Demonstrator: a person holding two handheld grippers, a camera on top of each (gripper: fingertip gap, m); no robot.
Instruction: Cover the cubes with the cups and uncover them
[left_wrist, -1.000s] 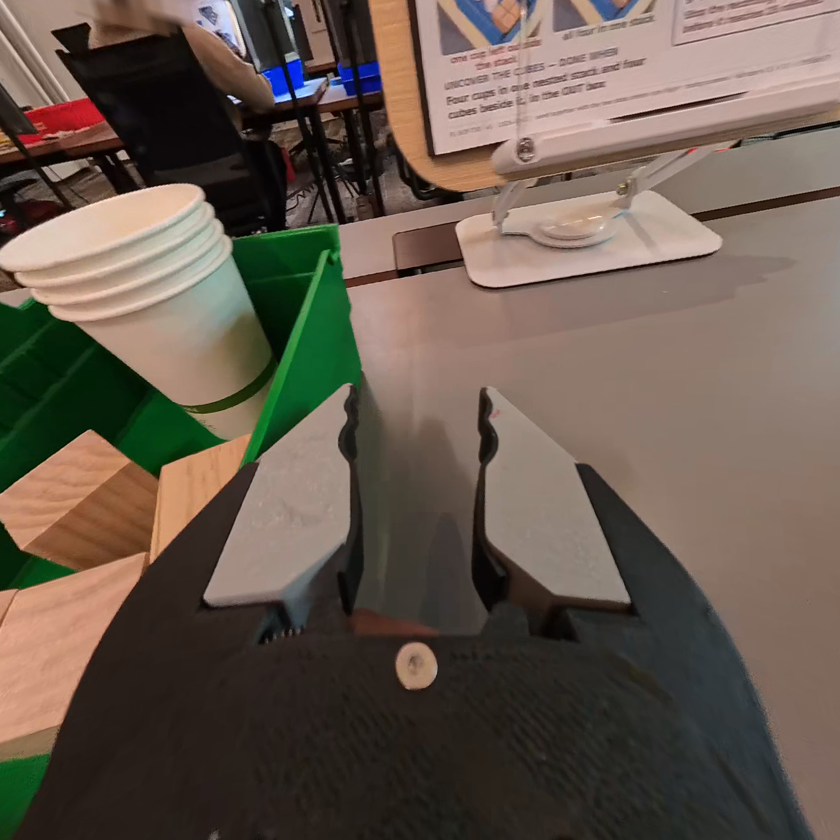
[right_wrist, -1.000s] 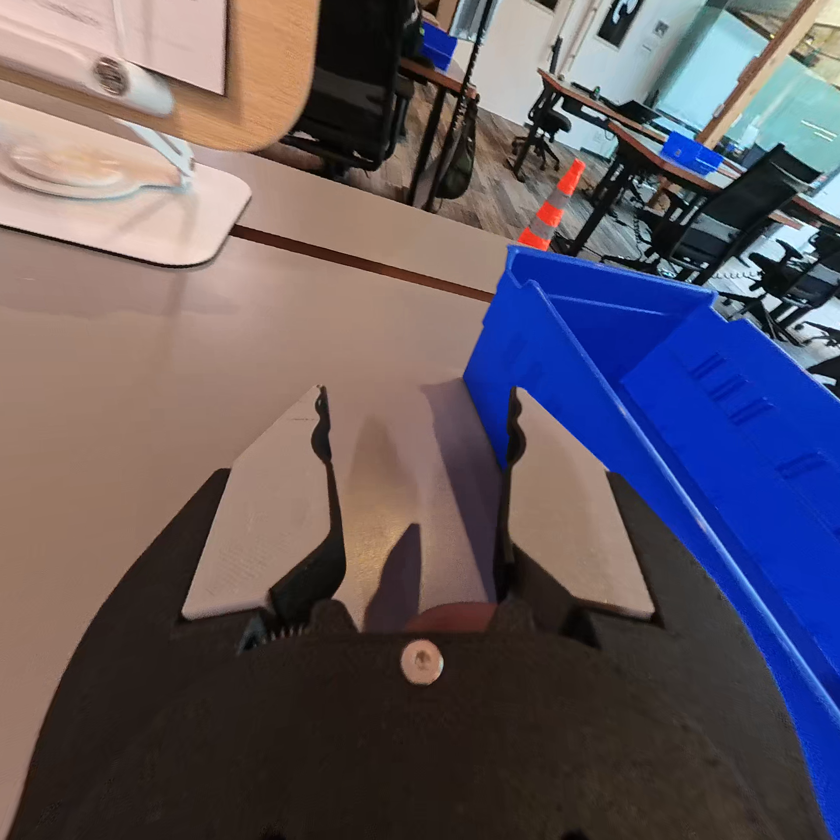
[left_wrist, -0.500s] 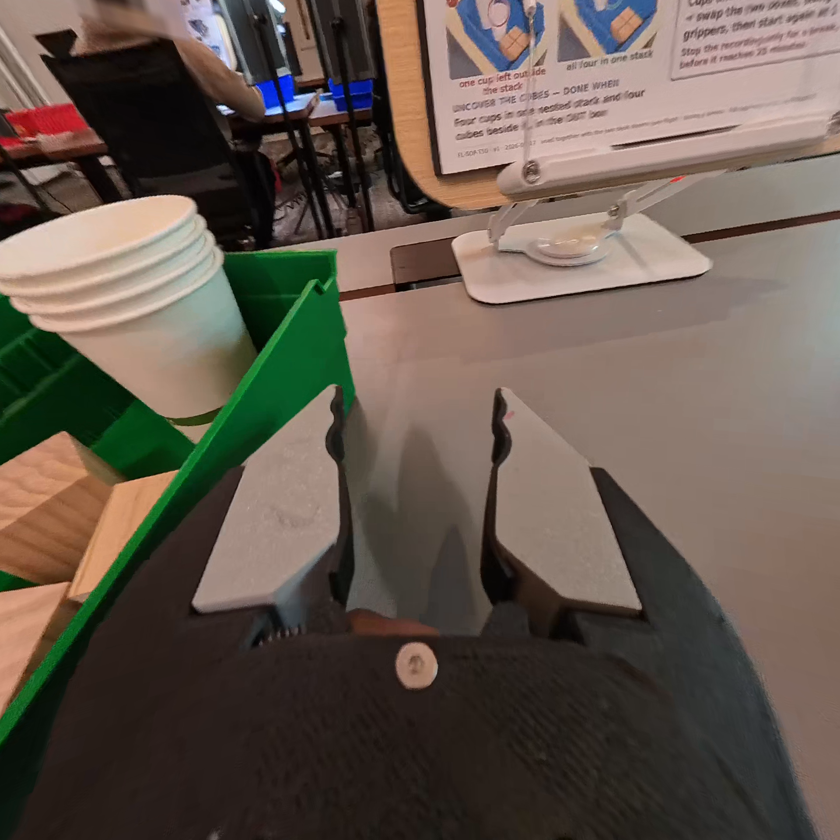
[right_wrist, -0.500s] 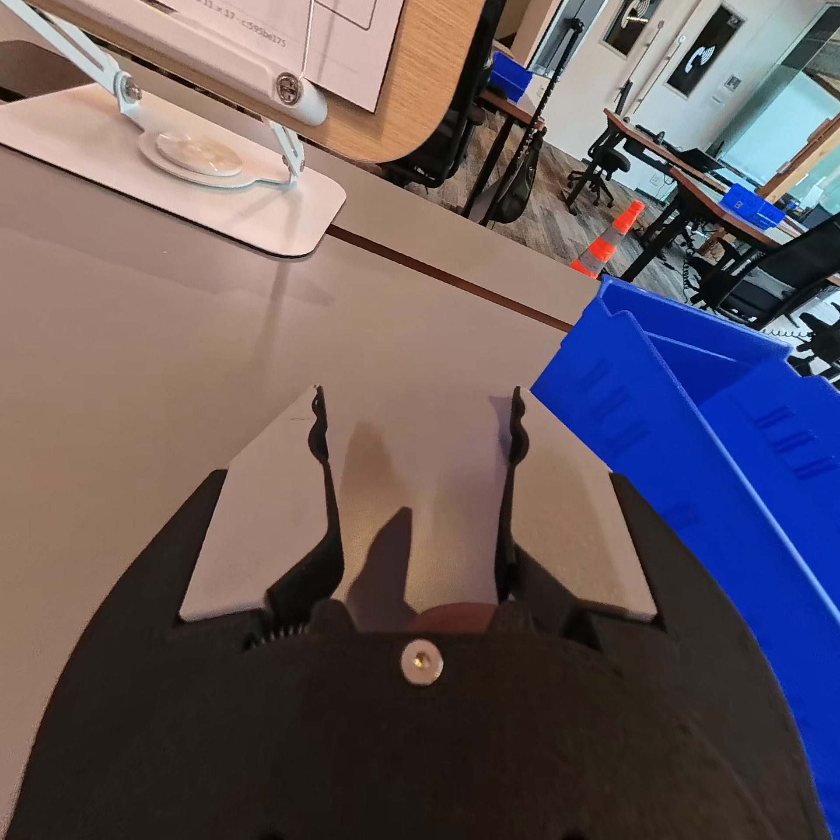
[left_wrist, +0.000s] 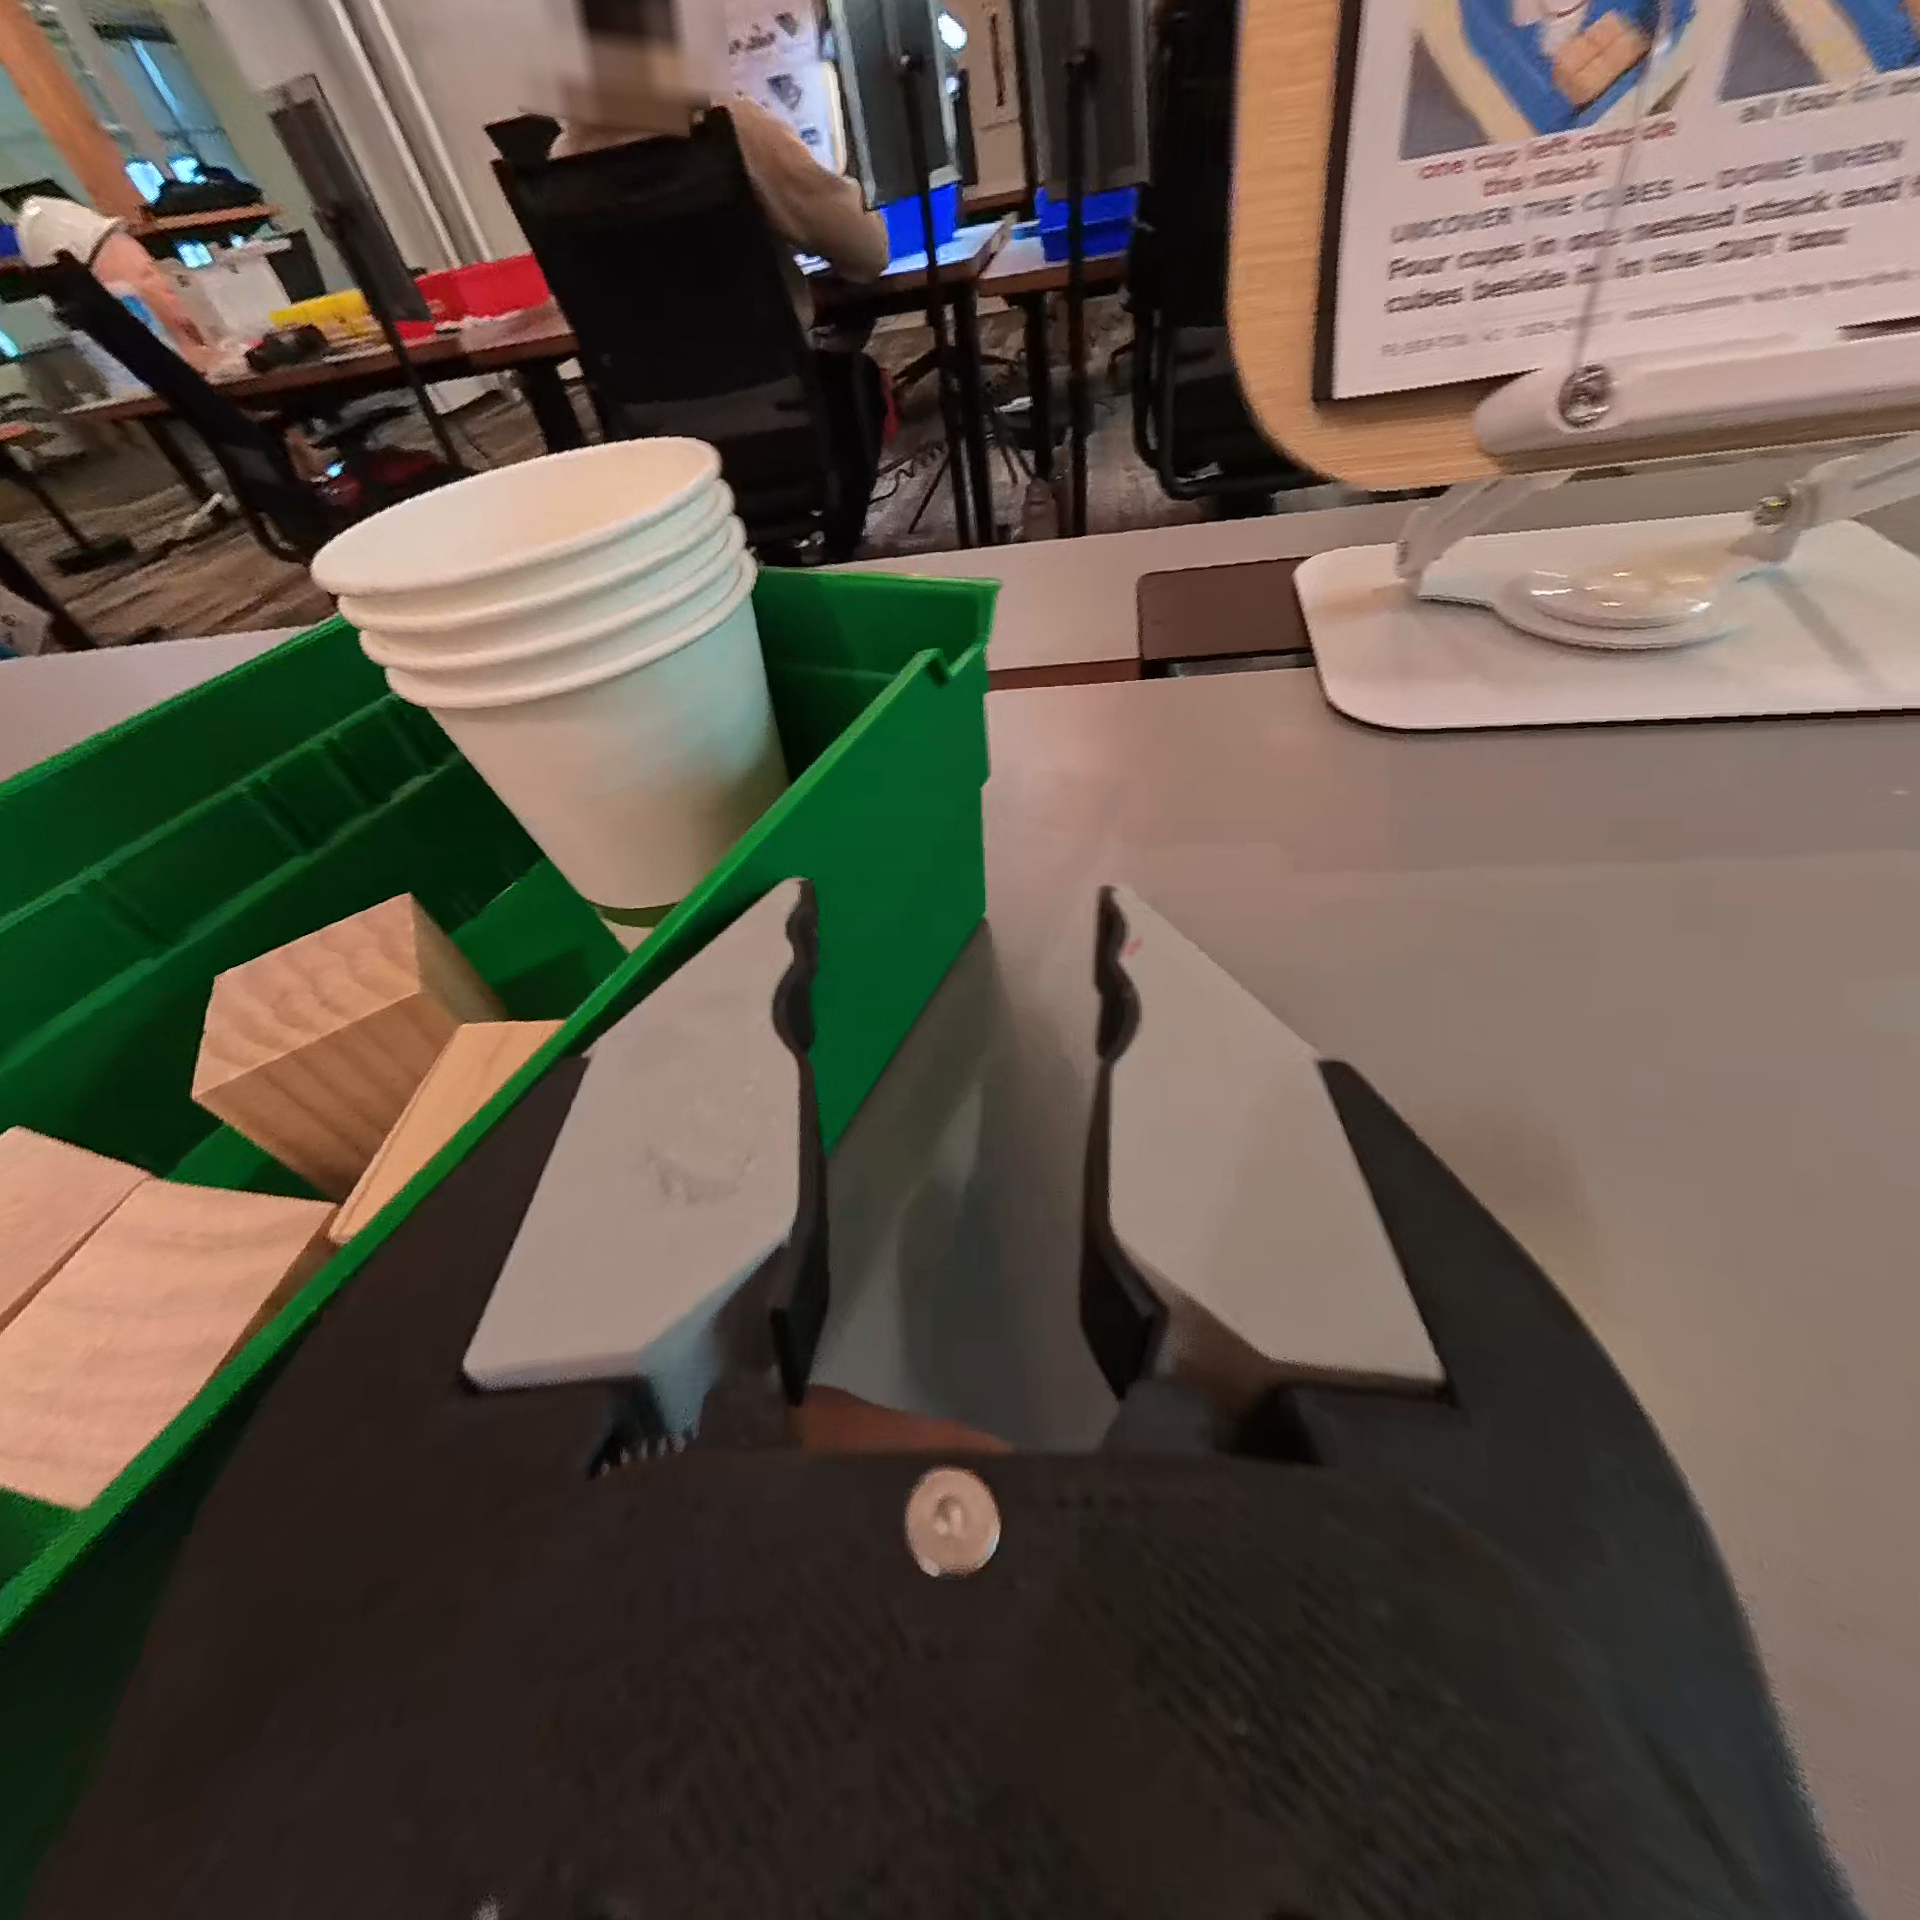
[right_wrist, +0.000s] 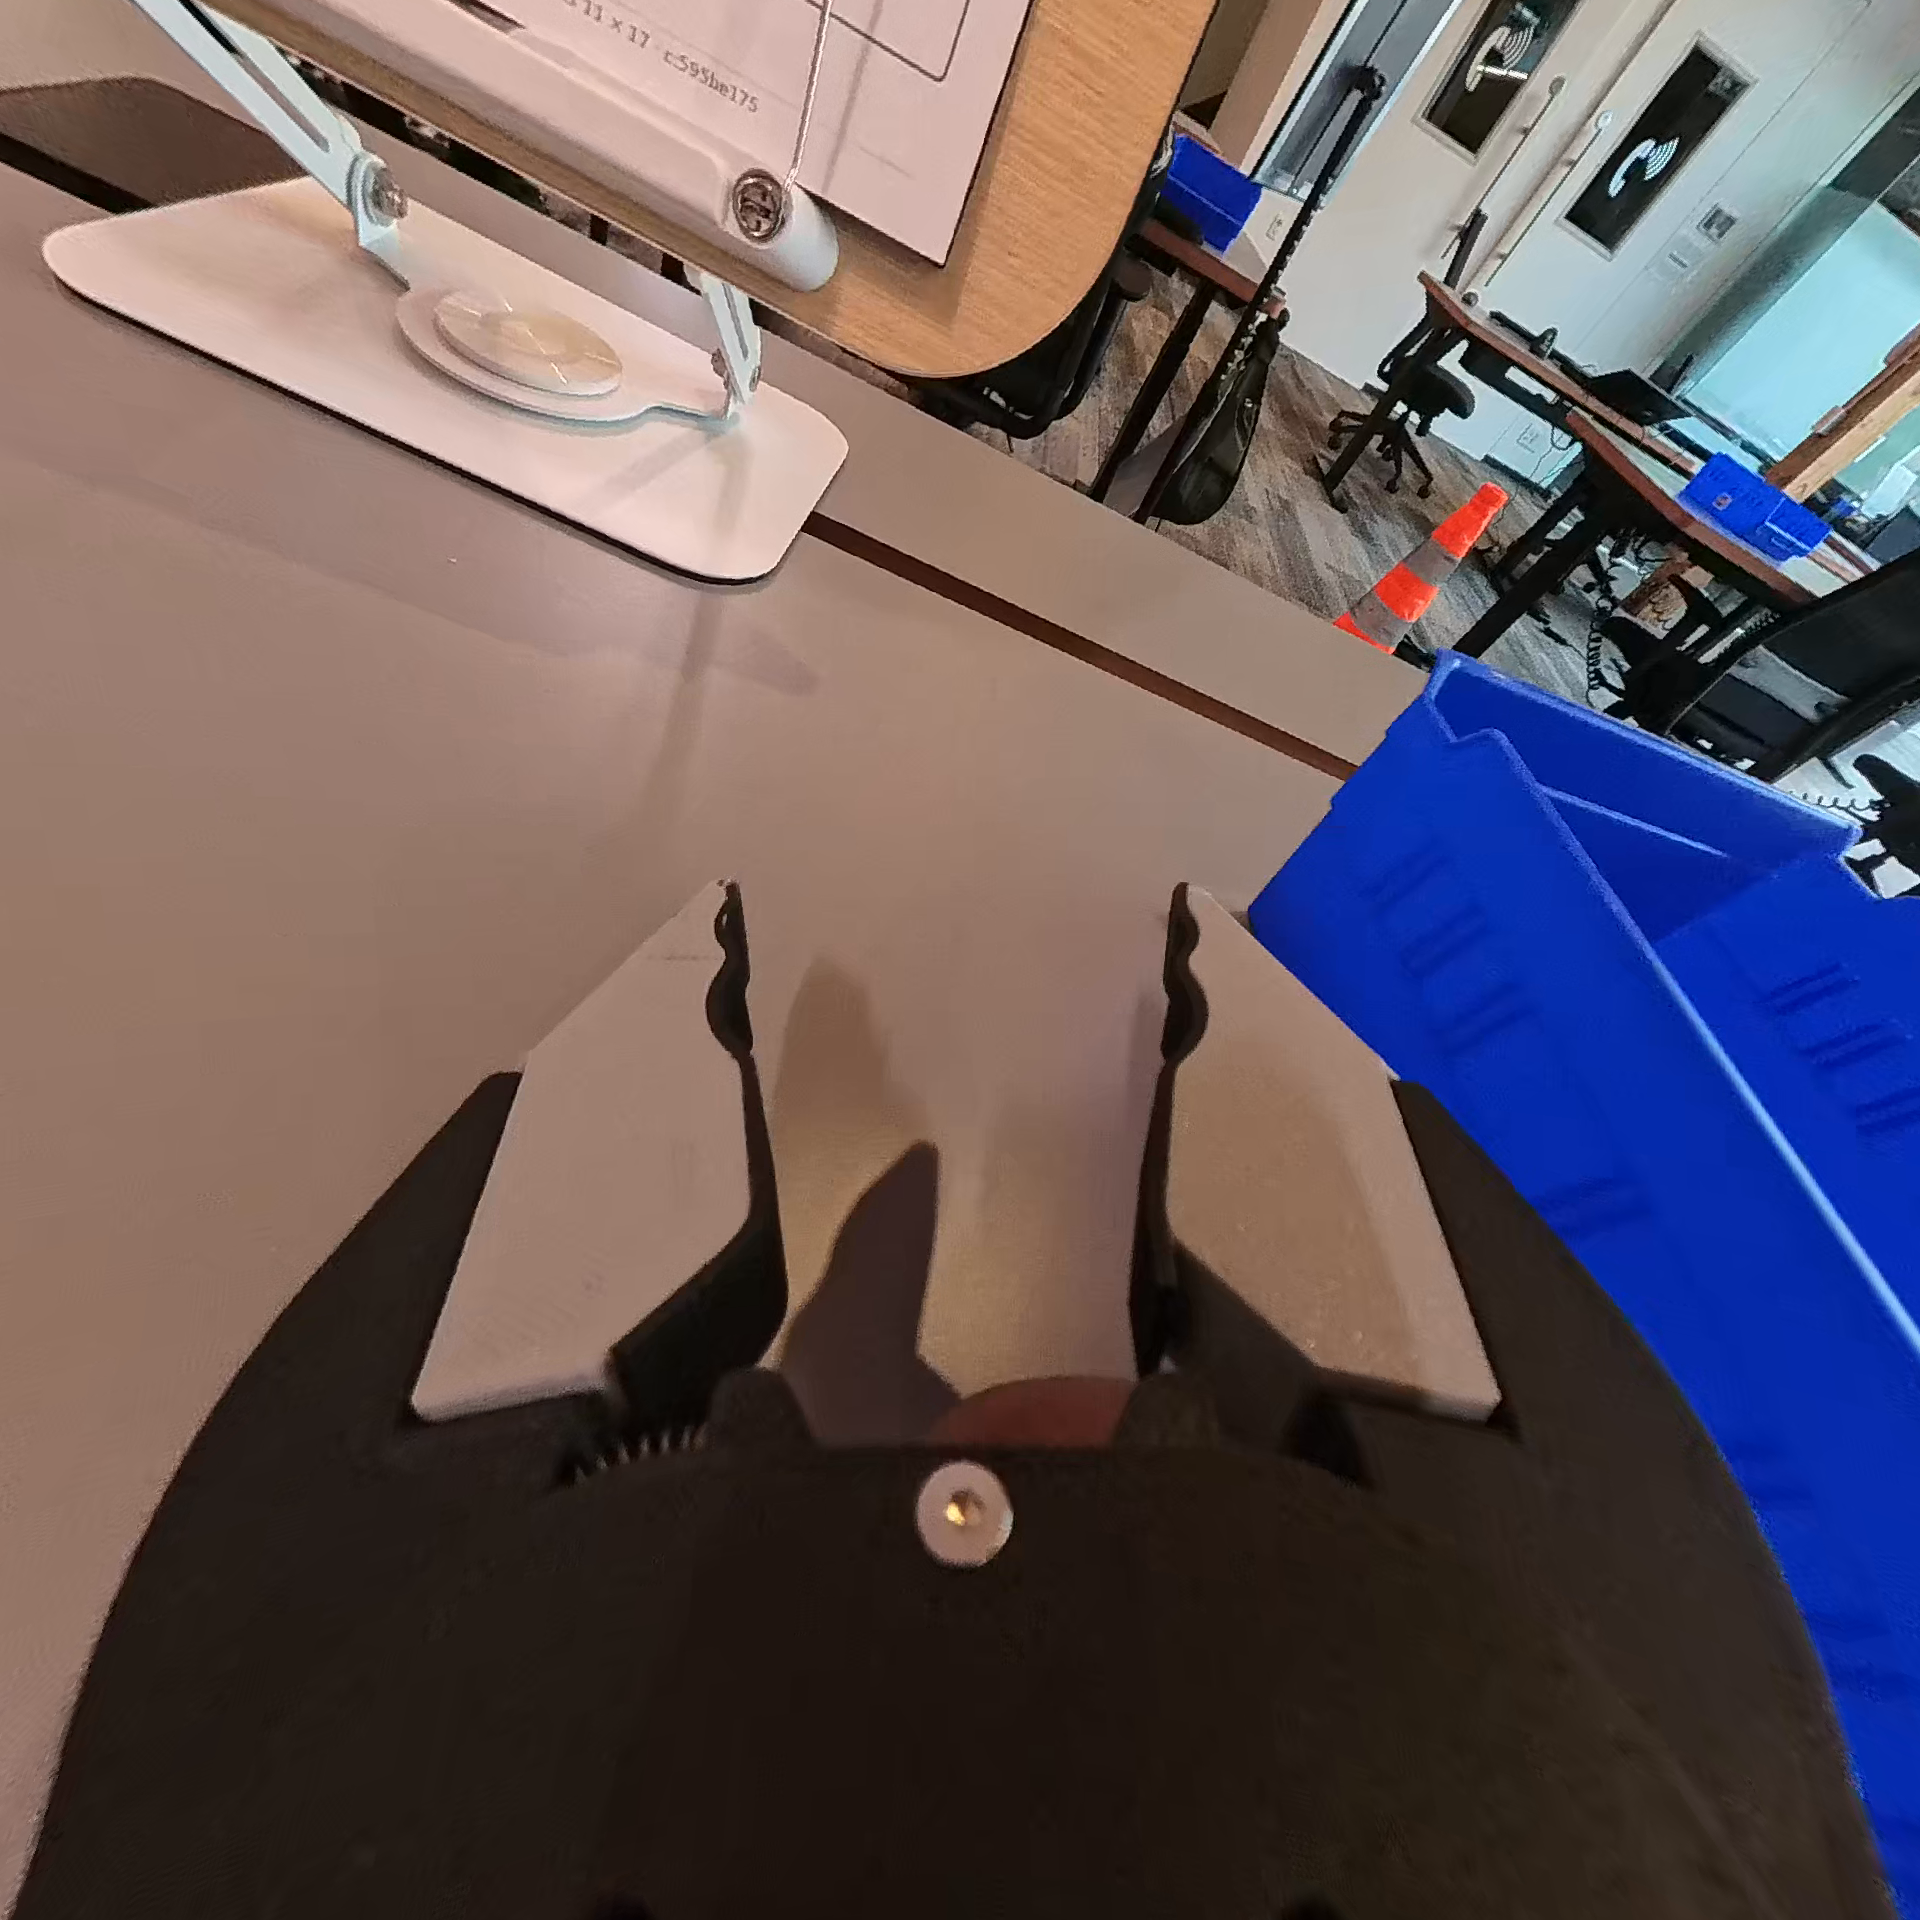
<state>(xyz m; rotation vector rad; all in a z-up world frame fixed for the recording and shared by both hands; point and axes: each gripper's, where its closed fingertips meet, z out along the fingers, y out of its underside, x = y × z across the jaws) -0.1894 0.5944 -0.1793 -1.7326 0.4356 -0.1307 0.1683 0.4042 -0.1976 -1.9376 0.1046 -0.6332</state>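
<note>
So this looks like the very start; nothing has been covered yet, and my guess is the step in hand is going for the first thing out of the green bin (left_wrist: 883, 831).

Biggest thing first: the grey surface (left_wrist: 1455, 987) is bare between the two bins; green bin on the left side, blue bin (right_wrist: 1558, 1039) on the right with nothing visible inside it; a white stand (right_wrist: 468, 416) holding a wooden board with an instruction sheet sits at the far edge.

Inside the green bin: a nested stack of white paper cups (left_wrist: 582, 665) upright at the far end; several wooden cubes (left_wrist: 312, 1039) jumbled nearer the camera.

Left gripper (left_wrist: 951, 925) hovers just outside the bin's wall, jaws parted, gripping nothing; right gripper (right_wrist: 951, 914) sits over bare surface beside the blue bin, jaws spread wide, also holding nothing.

Next move probably needs the left one to swing over the wall and down onto a cube or the cup stack; the wall is close, so clipping it seems the risk.

Room behind: office desks, black chairs, a person seated at one, an orange traffic cone (right_wrist: 1423, 571) on the floor.
</note>
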